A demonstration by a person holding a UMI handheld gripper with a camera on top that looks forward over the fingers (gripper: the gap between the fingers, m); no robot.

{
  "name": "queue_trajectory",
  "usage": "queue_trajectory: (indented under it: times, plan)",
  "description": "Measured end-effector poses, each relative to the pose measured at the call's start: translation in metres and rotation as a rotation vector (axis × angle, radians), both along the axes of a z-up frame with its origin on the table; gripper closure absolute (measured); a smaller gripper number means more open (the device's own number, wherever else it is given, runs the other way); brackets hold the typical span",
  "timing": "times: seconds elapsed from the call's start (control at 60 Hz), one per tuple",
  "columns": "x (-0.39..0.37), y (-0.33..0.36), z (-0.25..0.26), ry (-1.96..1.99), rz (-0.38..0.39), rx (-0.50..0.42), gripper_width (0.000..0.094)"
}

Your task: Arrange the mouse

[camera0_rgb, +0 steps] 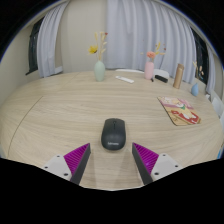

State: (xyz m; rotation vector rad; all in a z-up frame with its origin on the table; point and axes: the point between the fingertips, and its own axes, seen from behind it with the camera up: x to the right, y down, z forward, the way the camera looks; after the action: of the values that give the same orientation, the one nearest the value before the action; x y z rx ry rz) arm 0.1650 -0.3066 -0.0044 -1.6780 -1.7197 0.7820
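Observation:
A black computer mouse [113,133] lies flat on the pale wooden table [60,115], just ahead of my fingers and centred between their lines. My gripper [112,160] is open, its two magenta pads [76,158] spread wide to either side, with bare tabletop between them. The mouse's near end sits a little beyond the fingertips, and neither finger touches it.
A colourful mat or book [179,111] lies to the right of the mouse. Along the far edge stand a green vase with yellow flowers [99,68], a pink vase [150,68], a flat white object [125,78] and a picture frame [179,75]. Curtains hang behind.

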Motion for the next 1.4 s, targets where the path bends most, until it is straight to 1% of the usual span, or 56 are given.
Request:
queue_trajectory:
  times: [0.133,0.217,0.283,0.333,0.4,0.433,0.45,0.517,0.633,0.717,0.8,0.883,0.983,1.1,1.167,1.25,1.333,1.4]
  plan:
    - [-0.024,0.001,-0.006,-0.001,0.003,-0.017,0.0083]
    - [-0.037,0.003,-0.006,0.003,0.009,-0.010,0.0083]
    - [-0.046,0.002,-0.007,-0.001,0.015,-0.018,0.0100]
    - [-0.051,0.002,-0.007,-0.004,0.017,-0.016,0.0147]
    - [-0.056,0.004,-0.007,-0.004,0.018,-0.017,0.0249]
    - [-0.059,0.005,-0.007,-0.004,0.018,-0.018,0.0318]
    - [-0.060,0.005,-0.007,-0.004,0.018,-0.020,0.0413]
    - [-0.062,0.006,-0.008,-0.012,0.006,-0.032,0.0470]
    - [-0.065,0.005,-0.006,-0.013,0.018,-0.039,0.0532]
    - [-0.064,0.006,-0.001,-0.010,0.027,-0.033,0.0543]
    - [-0.068,0.007,0.020,0.006,0.030,-0.046,0.0543]
    - [-0.079,0.018,0.054,0.026,0.020,-0.072,0.0543]
    - [-0.105,0.056,0.102,0.077,-0.002,-0.076,0.0545]
    - [-0.145,0.127,0.145,0.137,-0.043,-0.068,0.0544]
    - [-0.165,0.184,0.155,0.162,-0.079,-0.012,0.0545]
    - [-0.187,0.249,0.149,0.174,-0.130,0.028,0.0545]
    - [-0.197,0.302,0.125,0.167,-0.178,-0.006,0.0545]
    - [-0.199,0.335,0.095,0.131,-0.200,-0.003,0.0544]
